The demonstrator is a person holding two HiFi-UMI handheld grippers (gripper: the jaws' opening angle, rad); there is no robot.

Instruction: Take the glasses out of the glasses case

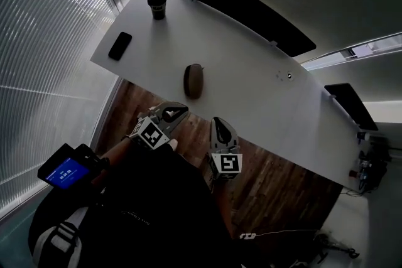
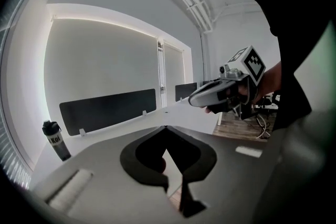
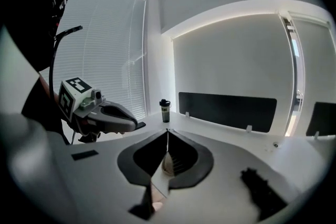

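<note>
The brown oval glasses case (image 1: 193, 80) lies closed on the white table (image 1: 251, 91), near its front edge. My left gripper (image 1: 183, 110) hovers just short of that edge, below and left of the case, its jaws meeting at the tips with nothing in them. My right gripper (image 1: 217, 120) hangs beside it, below and right of the case, also shut and empty. In the right gripper view the jaws (image 3: 167, 131) touch at the tip, and a pale part of the case (image 3: 167, 163) shows through the gap behind them. The left gripper view has its jaws (image 2: 165, 127) closed too.
A black bottle (image 1: 157, 3) stands at the far left corner of the table, and a dark phone (image 1: 119, 46) lies by the left edge. A black divider panel (image 1: 245, 9) runs along the far side. Wooden floor (image 1: 276, 185) lies under me, and window blinds (image 1: 44, 41) on the left.
</note>
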